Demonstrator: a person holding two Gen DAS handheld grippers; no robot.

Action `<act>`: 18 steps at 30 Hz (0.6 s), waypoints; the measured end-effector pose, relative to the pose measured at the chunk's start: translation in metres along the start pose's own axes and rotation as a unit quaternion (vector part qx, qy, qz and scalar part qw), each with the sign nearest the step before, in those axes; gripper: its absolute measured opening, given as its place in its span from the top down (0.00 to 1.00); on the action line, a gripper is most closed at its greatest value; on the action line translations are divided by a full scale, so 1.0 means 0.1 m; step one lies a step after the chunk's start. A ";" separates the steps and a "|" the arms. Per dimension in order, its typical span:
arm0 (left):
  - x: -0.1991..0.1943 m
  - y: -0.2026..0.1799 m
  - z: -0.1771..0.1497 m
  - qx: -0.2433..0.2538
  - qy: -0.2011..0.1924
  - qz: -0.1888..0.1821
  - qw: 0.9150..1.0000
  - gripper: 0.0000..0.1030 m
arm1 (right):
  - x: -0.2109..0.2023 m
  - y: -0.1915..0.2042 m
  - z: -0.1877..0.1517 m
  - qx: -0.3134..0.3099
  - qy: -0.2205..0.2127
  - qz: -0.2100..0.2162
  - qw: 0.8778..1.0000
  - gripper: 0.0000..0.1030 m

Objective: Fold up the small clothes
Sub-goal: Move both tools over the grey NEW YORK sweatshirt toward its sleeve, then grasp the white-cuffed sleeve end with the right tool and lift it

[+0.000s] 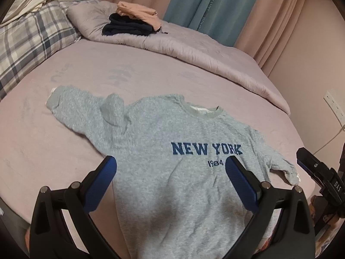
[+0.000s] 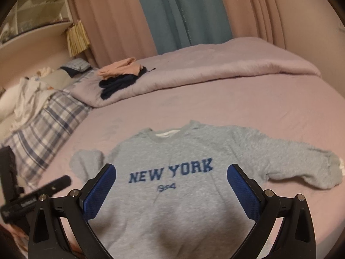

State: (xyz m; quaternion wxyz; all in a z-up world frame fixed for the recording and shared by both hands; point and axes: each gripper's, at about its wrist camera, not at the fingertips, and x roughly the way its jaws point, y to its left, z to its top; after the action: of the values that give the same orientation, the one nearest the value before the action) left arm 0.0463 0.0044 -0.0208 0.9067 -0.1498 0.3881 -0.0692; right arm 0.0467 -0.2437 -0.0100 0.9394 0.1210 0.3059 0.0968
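A grey sweatshirt point(image 1: 163, 142) with "NEW YORK 1984" in blue letters lies face up and spread out on the pink bed point(image 1: 64, 82). Its left sleeve point(image 1: 82, 108) reaches out to the left with a bump near the shoulder; the right sleeve point(image 2: 301, 161) stretches to the right. My left gripper point(image 1: 170, 168) hovers open above the lower chest, nothing between its blue pads. My right gripper point(image 2: 171, 174) is open too, over the same sweatshirt point(image 2: 172, 194) near the lettering. Each gripper shows at the edge of the other's view: the right gripper point(image 1: 319, 172), the left gripper point(image 2: 38, 194).
A folded stack of peach and dark navy clothes point(image 1: 133, 21) rests on the rolled pink quilt point(image 1: 194, 49) at the back. A plaid pillow point(image 1: 30, 41) and crumpled white bedding lie at the left. Curtains point(image 1: 204, 4) hang behind. A wall socket point(image 1: 334, 105) with a cable is on the right.
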 end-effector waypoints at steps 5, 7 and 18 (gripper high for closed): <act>-0.06 -0.05 -0.13 -0.006 0.023 -0.008 1.000 0.05 | -0.08 -0.01 -0.06 0.005 0.011 -0.004 1.000 0.02; -0.13 -0.09 -0.17 -0.005 0.025 -0.009 1.000 0.05 | -0.15 -0.02 -0.05 0.011 0.009 -0.005 1.000 0.02; -0.45 -0.30 -0.18 0.017 0.001 -0.007 1.000 0.05 | -0.54 -0.06 0.04 0.025 -0.037 0.000 0.999 0.02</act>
State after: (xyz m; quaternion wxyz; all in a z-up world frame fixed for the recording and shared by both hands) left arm 0.0017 -0.0176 0.0078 0.9081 -0.1368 0.3871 -0.0819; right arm 0.0072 -0.2642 0.0206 0.9467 0.1476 0.2734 0.0846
